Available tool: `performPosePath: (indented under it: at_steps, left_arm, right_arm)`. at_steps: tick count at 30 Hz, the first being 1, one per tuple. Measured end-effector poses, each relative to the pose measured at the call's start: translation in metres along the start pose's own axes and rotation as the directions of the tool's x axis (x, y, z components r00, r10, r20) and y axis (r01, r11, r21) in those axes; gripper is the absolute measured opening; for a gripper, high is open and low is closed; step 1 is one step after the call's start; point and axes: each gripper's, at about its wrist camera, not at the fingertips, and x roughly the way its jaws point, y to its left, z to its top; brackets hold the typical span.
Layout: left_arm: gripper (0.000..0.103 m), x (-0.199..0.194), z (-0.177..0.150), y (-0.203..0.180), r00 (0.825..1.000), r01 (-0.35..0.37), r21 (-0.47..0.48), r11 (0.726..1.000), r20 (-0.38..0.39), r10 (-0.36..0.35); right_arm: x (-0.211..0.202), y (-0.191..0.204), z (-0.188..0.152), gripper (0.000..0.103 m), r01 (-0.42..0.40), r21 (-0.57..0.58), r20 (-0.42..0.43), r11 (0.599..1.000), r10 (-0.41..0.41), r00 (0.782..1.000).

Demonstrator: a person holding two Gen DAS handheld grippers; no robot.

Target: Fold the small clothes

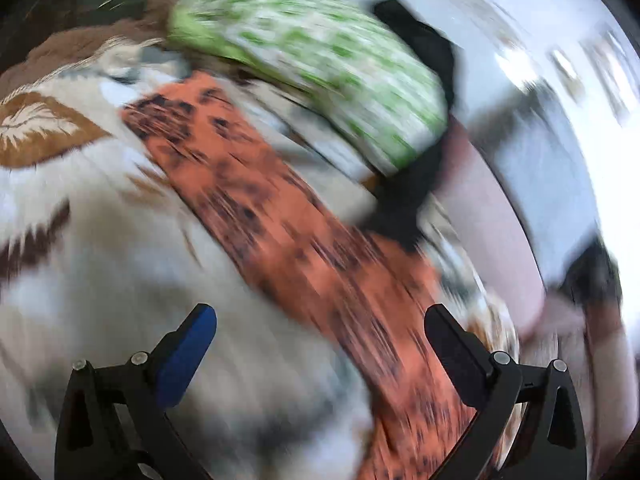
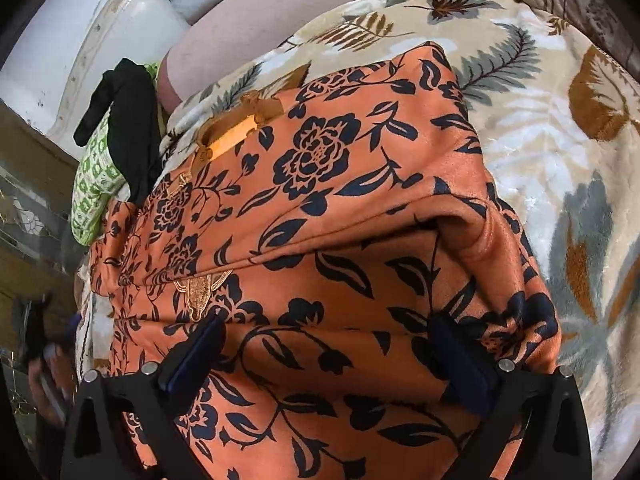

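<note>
An orange garment with a dark floral print lies on a leaf-patterned blanket, partly folded with a crease across its middle. My right gripper is open just above its near part, one finger on each side of the cloth. In the blurred left wrist view the same orange garment runs diagonally across the blanket. My left gripper is open and empty above it.
A green-and-white patterned cloth and a black garment lie at the blanket's far left edge; they also show in the left wrist view, the cloth and the black garment. A pale pink sheet lies beyond.
</note>
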Motion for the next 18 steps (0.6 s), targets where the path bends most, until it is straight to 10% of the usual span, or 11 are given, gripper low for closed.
performPosePath:
  at_steps: [5, 15, 18]
  left_arm:
    - [0.103, 0.049, 0.058, 0.056, 1.000, -0.018, -0.170, 0.985, 0.006, 0.019]
    - [0.102, 0.052, 0.069, 0.080, 0.997, 0.052, -0.240, 0.969, 0.075, -0.035]
    - [0.084, 0.053, 0.075, 0.078, 0.997, -0.005, -0.240, 0.971, 0.078, 0.024]
  right_arm:
    - [0.000, 0.001, -0.002, 0.102, 0.002, -0.006, 0.014, 1.000, -0.002, 1.000]
    - [0.002, 0.002, -0.002, 0.103, 0.016, 0.000, 0.030, 1.000, -0.016, 0.999]
    - [0.002, 0.003, -0.003, 0.103, 0.023, -0.002, 0.035, 1.000, -0.023, 0.999]
